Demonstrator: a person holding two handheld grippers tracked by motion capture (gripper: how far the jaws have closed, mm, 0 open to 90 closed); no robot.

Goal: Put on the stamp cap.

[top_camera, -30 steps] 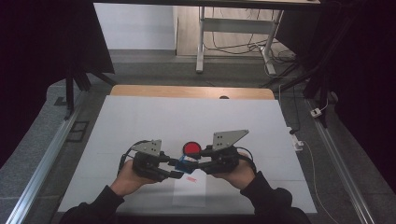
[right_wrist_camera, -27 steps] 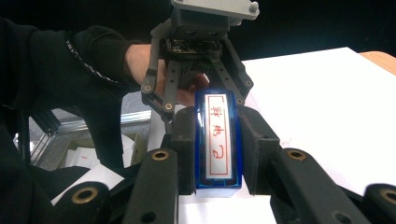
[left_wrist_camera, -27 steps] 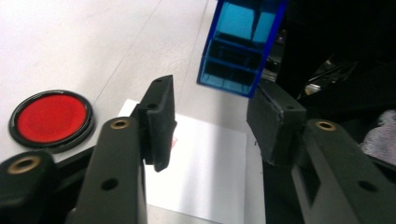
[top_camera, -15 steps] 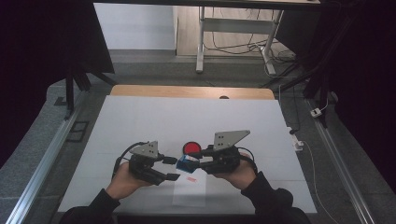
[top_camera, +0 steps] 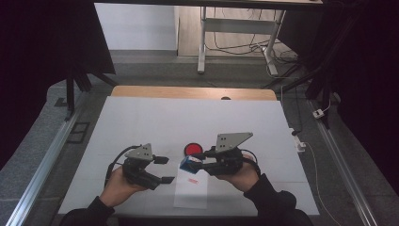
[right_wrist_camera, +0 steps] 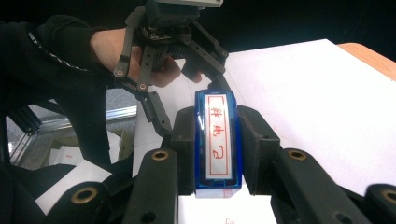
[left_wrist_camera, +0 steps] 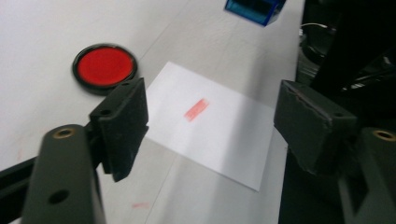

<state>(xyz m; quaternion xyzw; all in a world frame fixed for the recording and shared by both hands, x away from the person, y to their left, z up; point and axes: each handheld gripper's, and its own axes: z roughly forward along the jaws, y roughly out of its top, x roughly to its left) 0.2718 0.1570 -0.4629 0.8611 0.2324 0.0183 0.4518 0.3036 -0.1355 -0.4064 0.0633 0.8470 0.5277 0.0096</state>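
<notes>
A blue stamp (top_camera: 186,163) with a white label of red characters (right_wrist_camera: 217,140) is clamped lengthwise in my right gripper (top_camera: 194,162) (right_wrist_camera: 218,140), held just above the table. My left gripper (top_camera: 163,169) (left_wrist_camera: 217,126) stands to the left of the stamp and apart from it. Its jaws have just been opening and nothing is between them. Below them lies a white sheet of paper (top_camera: 192,193) (left_wrist_camera: 224,140) bearing a red stamp mark (top_camera: 192,181) (left_wrist_camera: 196,109). A round red ink pad (top_camera: 192,149) (left_wrist_camera: 103,66) in a black rim sits just beyond the stamp.
The white table top (top_camera: 197,122) spreads beyond the grippers, with a wooden strip (top_camera: 188,92) along its far edge. Metal rails (top_camera: 47,160) run down both sides. Table legs and cables (top_camera: 235,42) stand on the floor behind.
My left gripper has come off the stamp, opened its jaws and drawn back to the left. The right gripper has stayed put with the stamp in it.
</notes>
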